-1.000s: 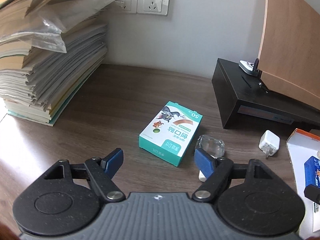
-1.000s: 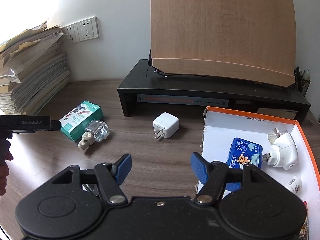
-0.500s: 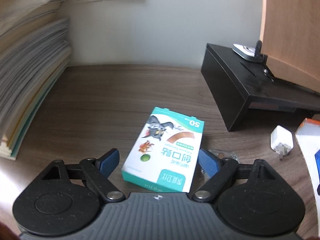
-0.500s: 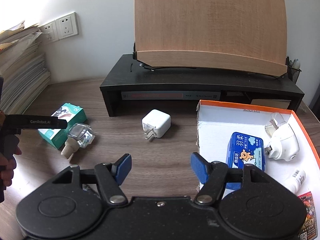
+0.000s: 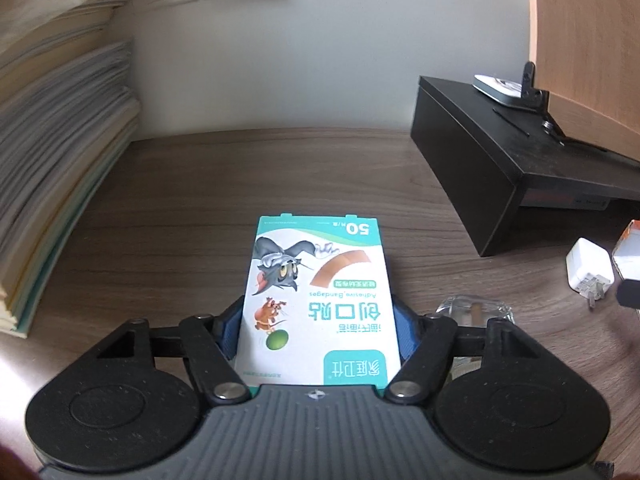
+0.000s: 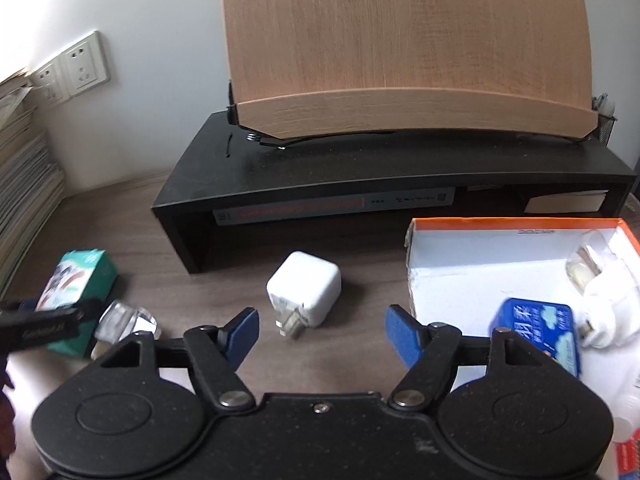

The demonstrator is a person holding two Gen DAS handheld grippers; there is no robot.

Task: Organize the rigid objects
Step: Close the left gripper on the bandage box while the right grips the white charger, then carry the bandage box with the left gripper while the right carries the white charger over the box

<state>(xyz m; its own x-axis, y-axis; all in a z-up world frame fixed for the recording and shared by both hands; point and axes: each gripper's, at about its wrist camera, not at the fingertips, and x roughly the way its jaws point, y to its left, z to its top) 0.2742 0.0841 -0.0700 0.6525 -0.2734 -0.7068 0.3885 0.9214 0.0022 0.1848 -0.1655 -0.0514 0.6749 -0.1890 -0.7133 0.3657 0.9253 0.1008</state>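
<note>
The left gripper (image 5: 318, 324) has its blue pads (image 5: 230, 330) against both long sides of the bandage box (image 5: 320, 304), which lies flat on the desk (image 5: 200, 208) and reaches deep between the fingers; whether they press it or only touch cannot be told. Just right of it lies a clear bottle (image 5: 476, 312), and farther right a white charger (image 5: 588, 272). The right gripper (image 6: 322, 334) is spread wide and holds nothing, the charger (image 6: 304, 290) just ahead between its tips, with the open tray (image 6: 480, 248) to its right holding a blue box (image 6: 540, 336), and a black riser (image 6: 360, 176) behind.
</note>
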